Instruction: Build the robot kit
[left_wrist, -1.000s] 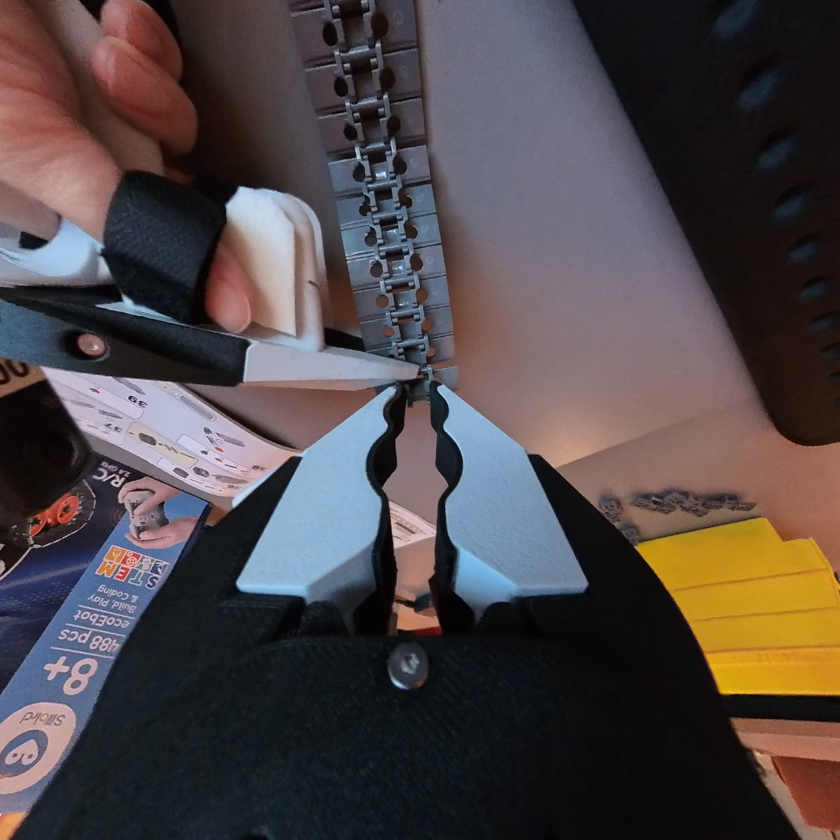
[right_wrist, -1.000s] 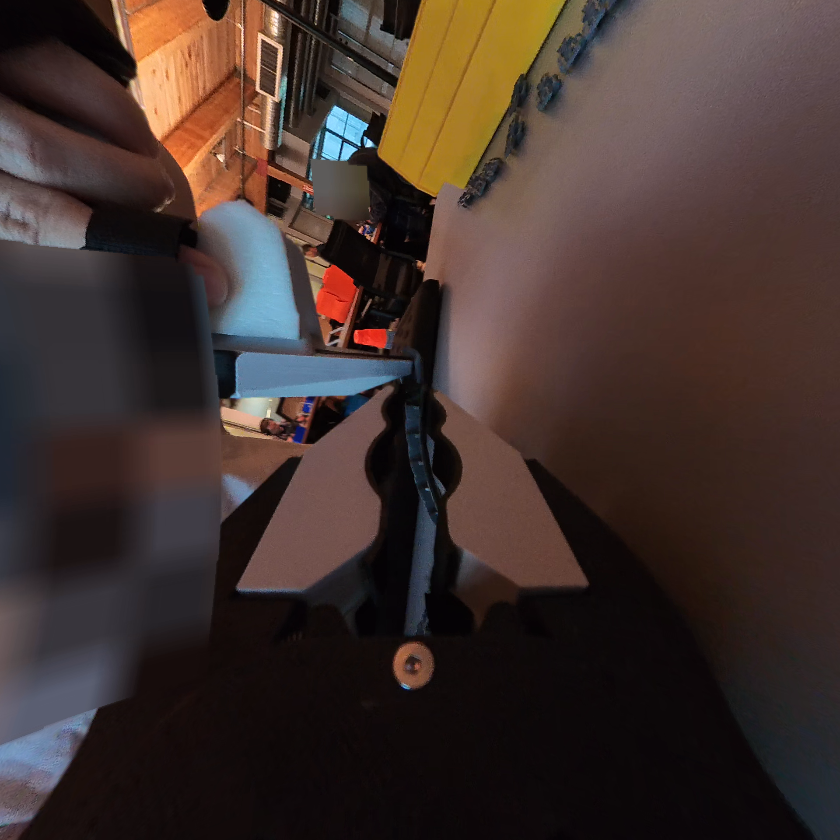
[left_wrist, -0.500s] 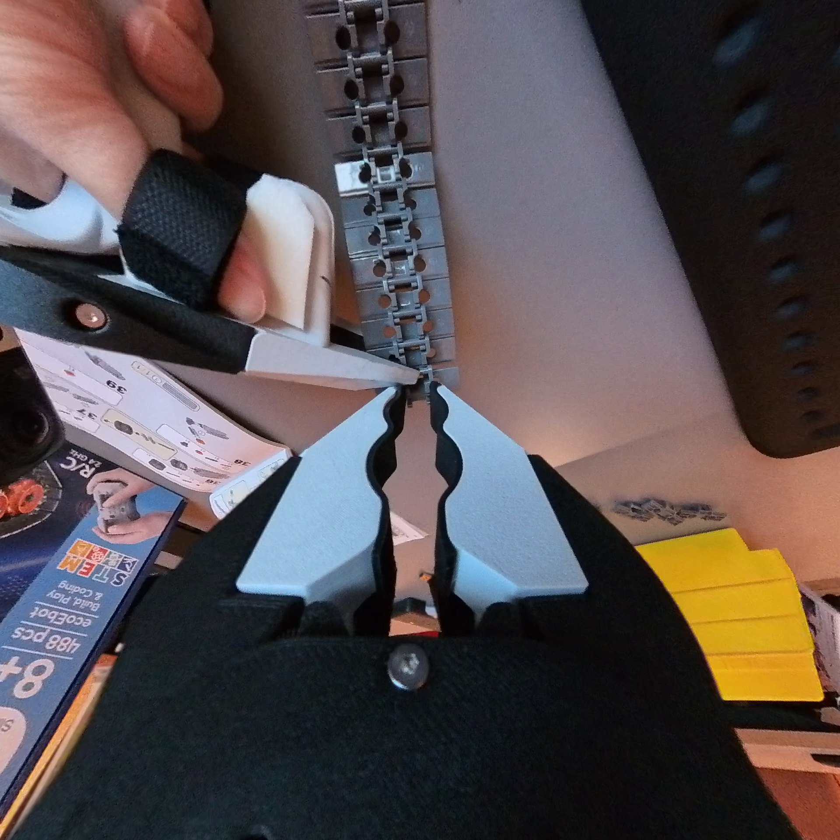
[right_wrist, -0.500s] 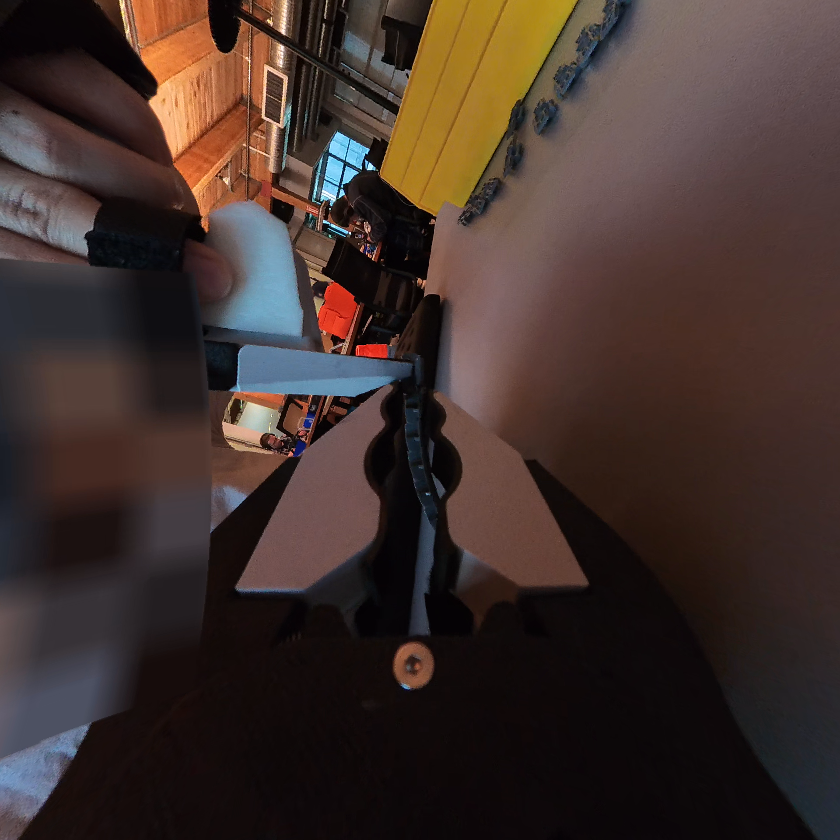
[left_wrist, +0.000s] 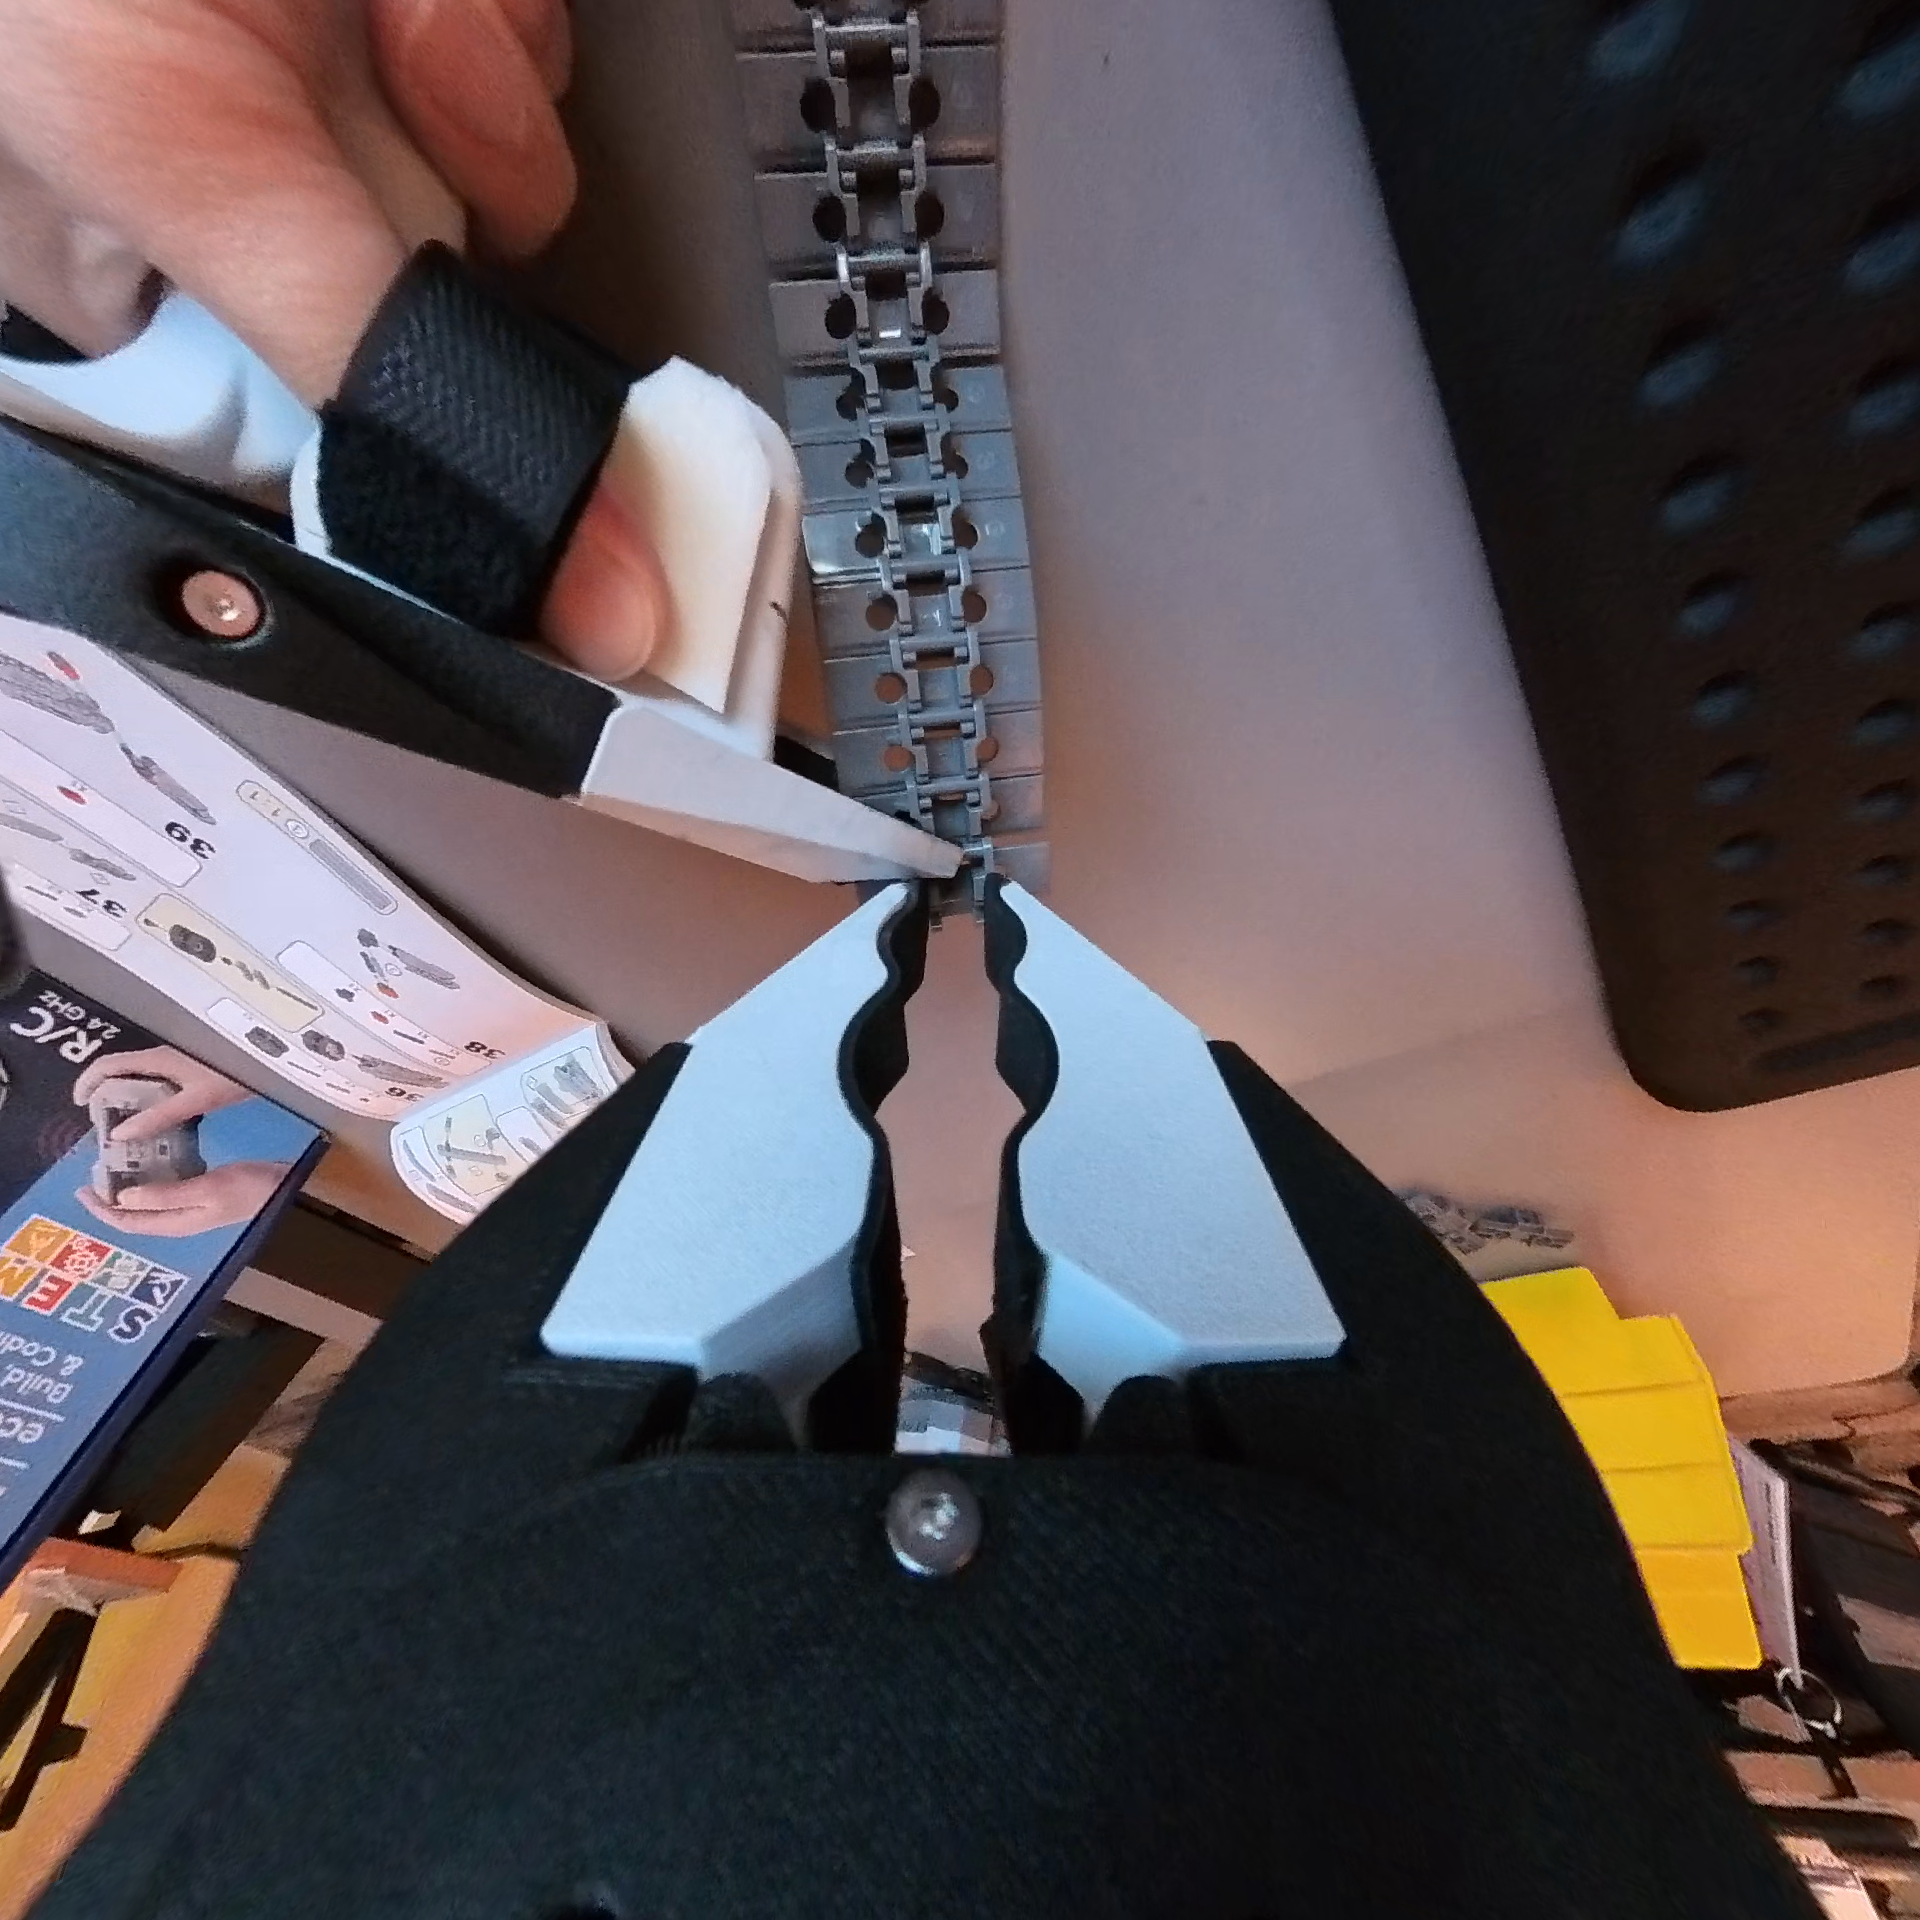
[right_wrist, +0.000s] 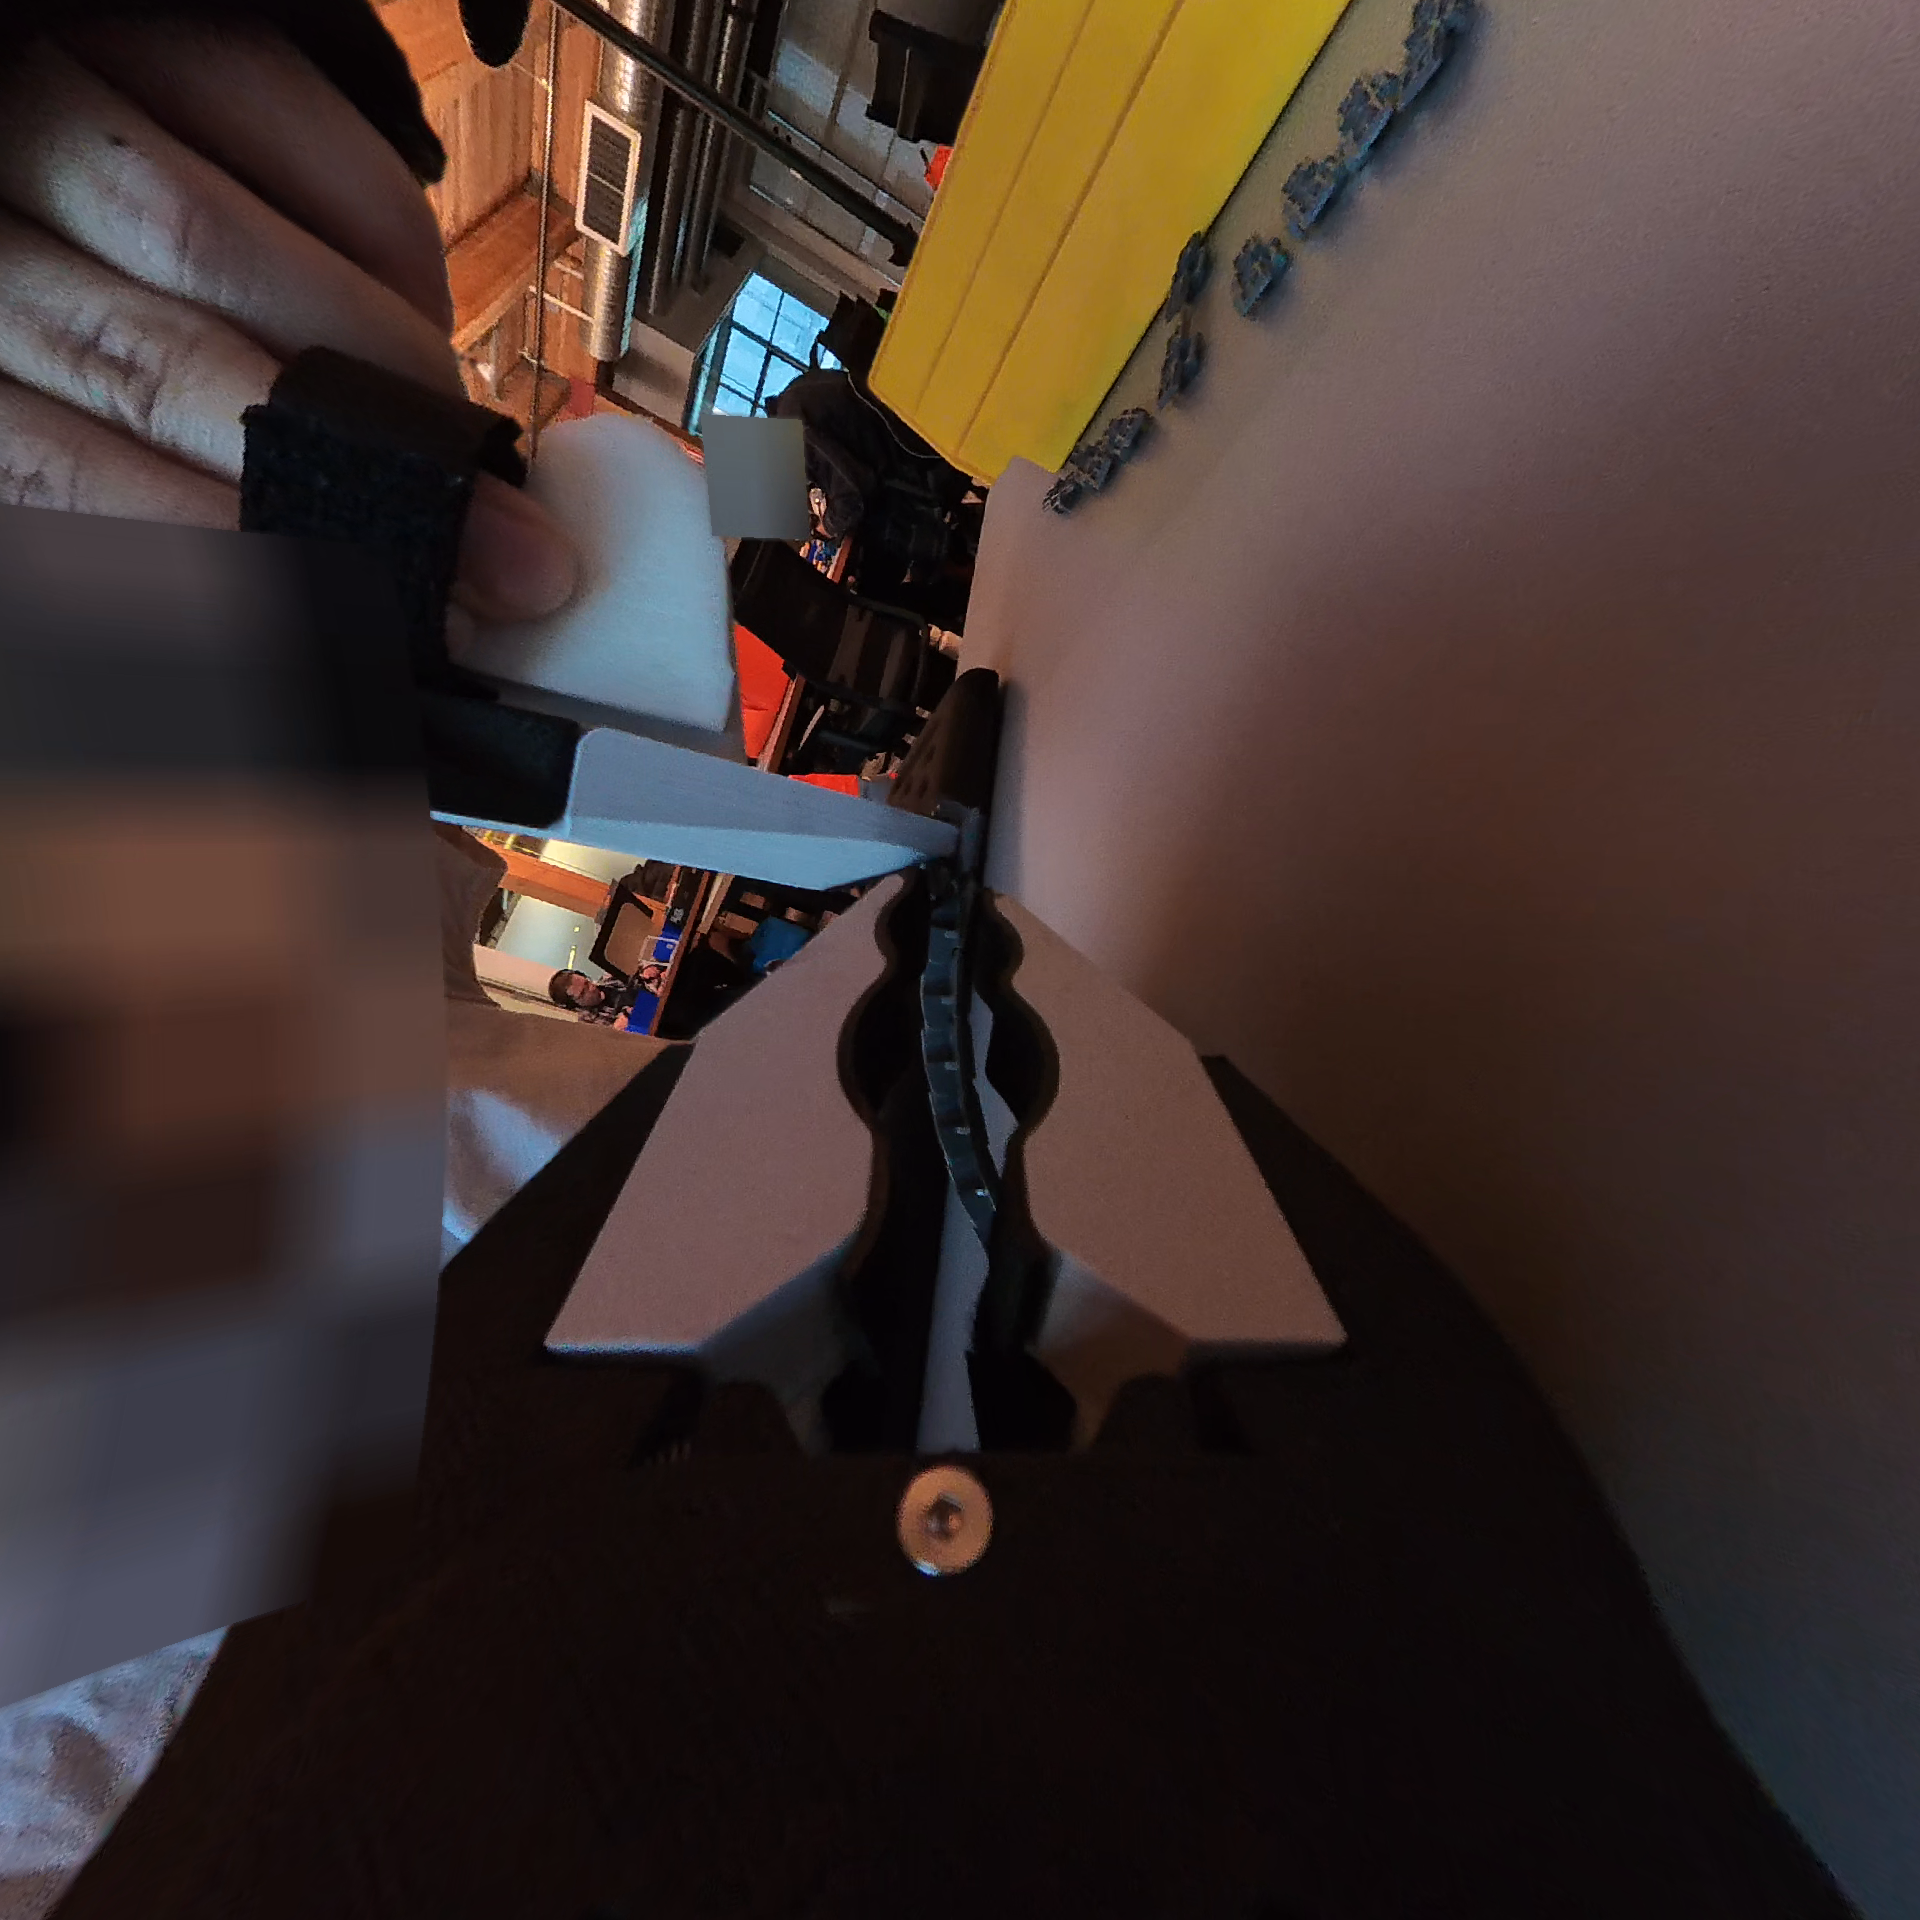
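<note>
Left wrist view shows our left gripper (left_wrist: 954, 896) with its jaws drawn narrow, the tips pinching the small end link of a grey tread chain (left_wrist: 914, 540) that stretches away from us, flat on the pale table (left_wrist: 1226, 623). From the left of that view our right gripper (left_wrist: 940, 860) comes in sideways, its pale tip touching the same end link just above our left tips, with a hand (left_wrist: 312, 187) on it and a black strap (left_wrist: 457, 457) around one finger. Behind it lie an open instruction booklet (left_wrist: 260, 935) and a blue toy box (left_wrist: 125, 1278); a dark perforated chair back (left_wrist: 1714, 520) fills the upper right, a yellow bin (left_wrist: 1642, 1455) sits at the lower right, and a few loose grey links (left_wrist: 1486, 1226) lie near it. In the right wrist view the table (right_wrist: 1507, 831) stands on edge along the right side, and the chain (right_wrist: 961, 1091) runs edge-on between our right gripper's (right_wrist: 945, 899) jaws, which stand narrow and close on it near the tips. There our left gripper (right_wrist: 935, 836) enters from the left, its tip meeting the chain just past our right tips, with the hand (right_wrist: 208, 260) behind it. The yellow bin (right_wrist: 1091, 208) and the loose grey links (right_wrist: 1330, 177) show along the table's far part.
</note>
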